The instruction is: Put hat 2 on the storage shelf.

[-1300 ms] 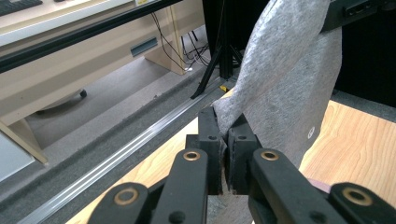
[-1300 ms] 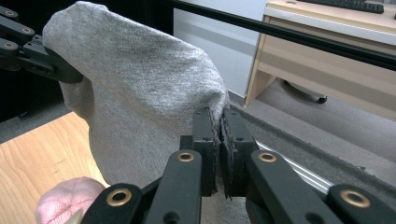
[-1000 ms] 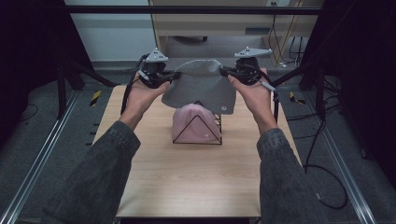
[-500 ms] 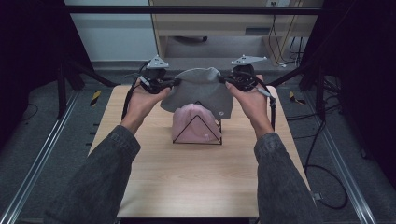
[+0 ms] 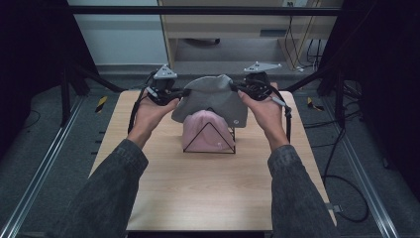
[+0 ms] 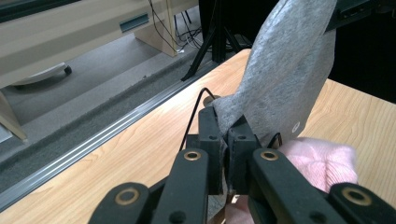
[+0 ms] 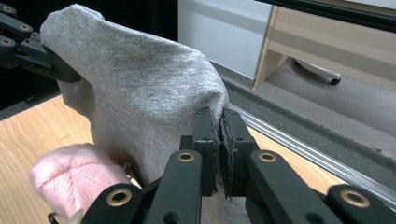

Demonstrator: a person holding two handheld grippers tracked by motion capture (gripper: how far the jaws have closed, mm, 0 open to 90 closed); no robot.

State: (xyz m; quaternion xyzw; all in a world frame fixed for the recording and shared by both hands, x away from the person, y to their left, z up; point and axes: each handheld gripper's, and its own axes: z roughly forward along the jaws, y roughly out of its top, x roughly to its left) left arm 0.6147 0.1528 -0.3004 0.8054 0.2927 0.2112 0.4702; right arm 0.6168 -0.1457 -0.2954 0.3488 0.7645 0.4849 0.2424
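Note:
A grey knit beanie (image 5: 210, 99) hangs stretched between my two grippers above the far middle of the table. My left gripper (image 5: 176, 96) is shut on its left edge, and my right gripper (image 5: 236, 89) is shut on its right edge. In the left gripper view the grey beanie (image 6: 285, 74) rises from the pinched jaws of the left gripper (image 6: 227, 135). In the right gripper view the grey beanie (image 7: 140, 88) spreads left from the right gripper (image 7: 219, 123). Below it a pink beanie (image 5: 203, 131) sits on a black wire triangular stand (image 5: 210, 144).
The wooden table (image 5: 198, 198) has open room in front of the stand. A metal rail (image 5: 44, 168) runs along the floor at left. Cables (image 5: 341, 163) trail off the table's right side. A pale cabinet (image 5: 237, 25) stands beyond the far edge.
Both grippers, with the grey beanie between them, have shifted slightly away from me and lowered a little over the pink beanie.

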